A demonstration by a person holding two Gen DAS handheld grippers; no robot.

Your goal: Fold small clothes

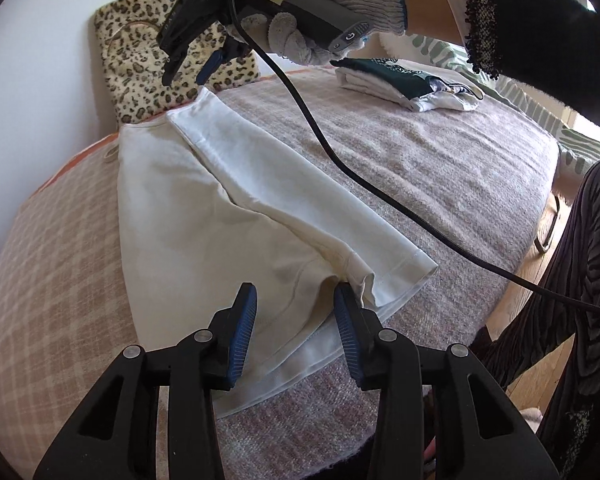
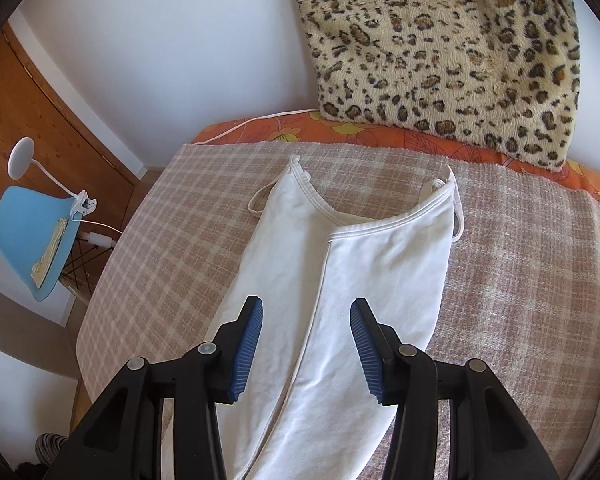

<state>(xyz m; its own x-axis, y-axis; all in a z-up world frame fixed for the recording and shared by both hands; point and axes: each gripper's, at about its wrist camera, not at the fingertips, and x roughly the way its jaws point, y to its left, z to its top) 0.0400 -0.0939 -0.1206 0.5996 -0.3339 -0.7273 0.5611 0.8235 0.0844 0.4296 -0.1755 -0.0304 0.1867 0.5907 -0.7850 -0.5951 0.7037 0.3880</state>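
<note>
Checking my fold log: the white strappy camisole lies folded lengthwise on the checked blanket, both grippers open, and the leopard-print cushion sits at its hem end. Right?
Not quite. The leopard-print cushion sits beyond the strap end, not the hem, as the right wrist view shows. The white strappy camisole does lie folded lengthwise on the checked blanket, left gripper and right gripper open.

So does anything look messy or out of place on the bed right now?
Nothing is spilled or damaged. The white top lies half folded, one side flap laid over the middle, with a thin strap looping loose past its edge. A black cable hangs across the blanket.
</note>
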